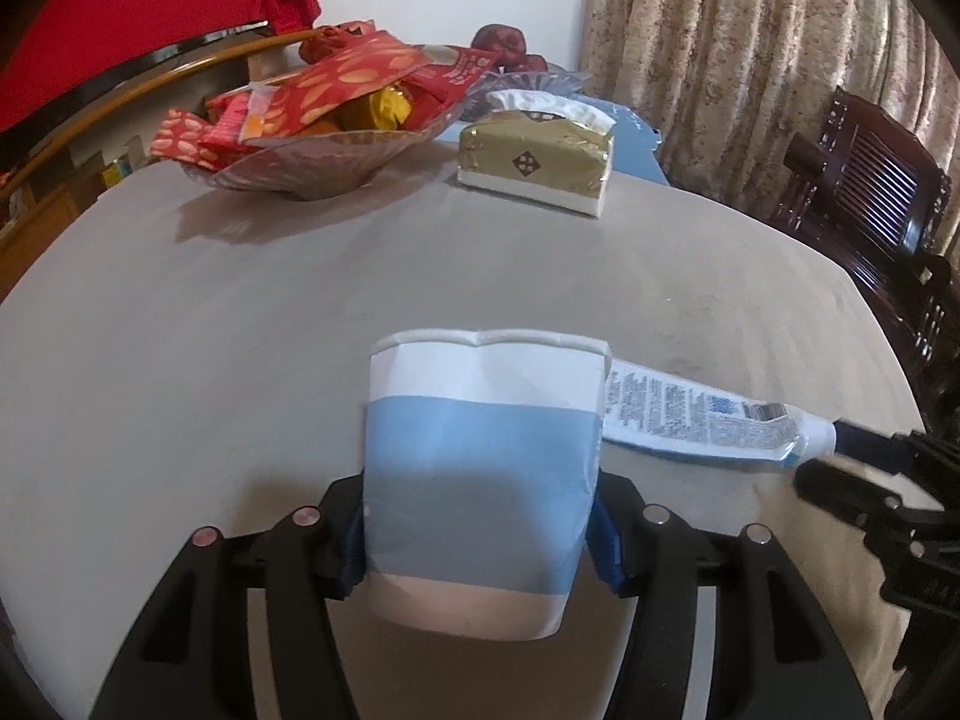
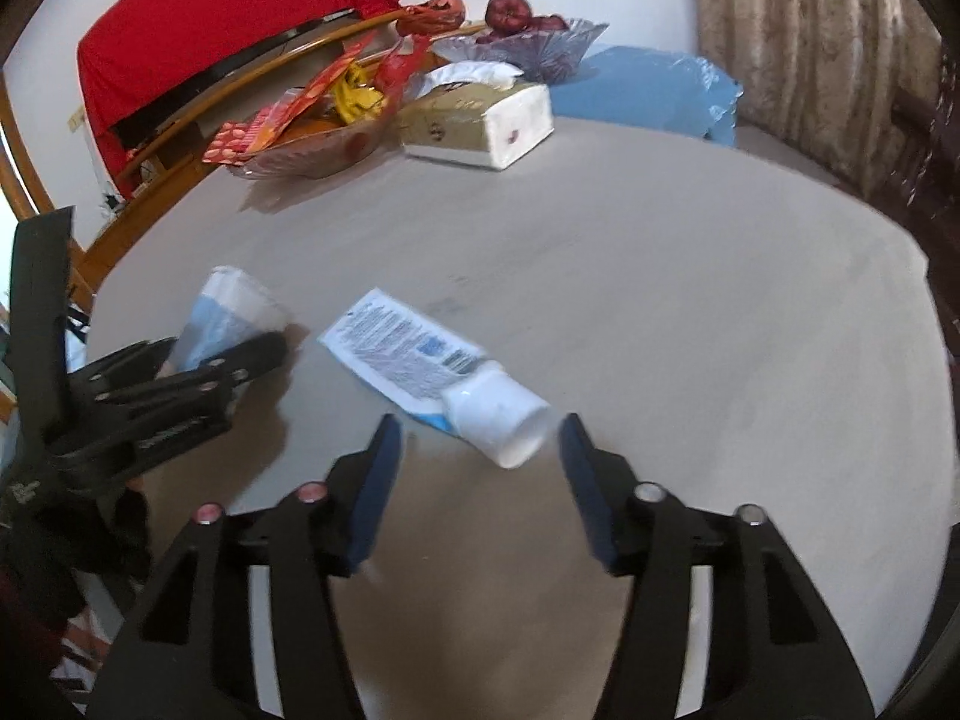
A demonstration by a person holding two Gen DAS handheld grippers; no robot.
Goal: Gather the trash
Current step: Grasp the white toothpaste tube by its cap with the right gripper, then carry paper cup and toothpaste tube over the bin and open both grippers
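A white and light-blue paper cup (image 1: 480, 468), its rim squashed flat, is pinched between the pads of my left gripper (image 1: 480, 510) just above the grey table (image 1: 240, 330). The right wrist view shows the same cup (image 2: 228, 312) and left gripper (image 2: 240, 354) at the left. A white toothpaste tube (image 2: 408, 354) lies flat on the table to the right of the cup, cap toward me. My right gripper (image 2: 480, 429) stands open with the tube's cap between its fingertips; the left pad is clear of it. In the left wrist view the tube (image 1: 690, 414) shows behind the cup.
At the table's far side stand a glass bowl of red snack packets (image 1: 312, 162), a gold tissue pack (image 1: 534, 162), a glass dish of red fruit (image 2: 528, 42) and a blue plastic bag (image 2: 654, 90). A dark wooden chair (image 1: 864, 192) and a curtain stand at the right.
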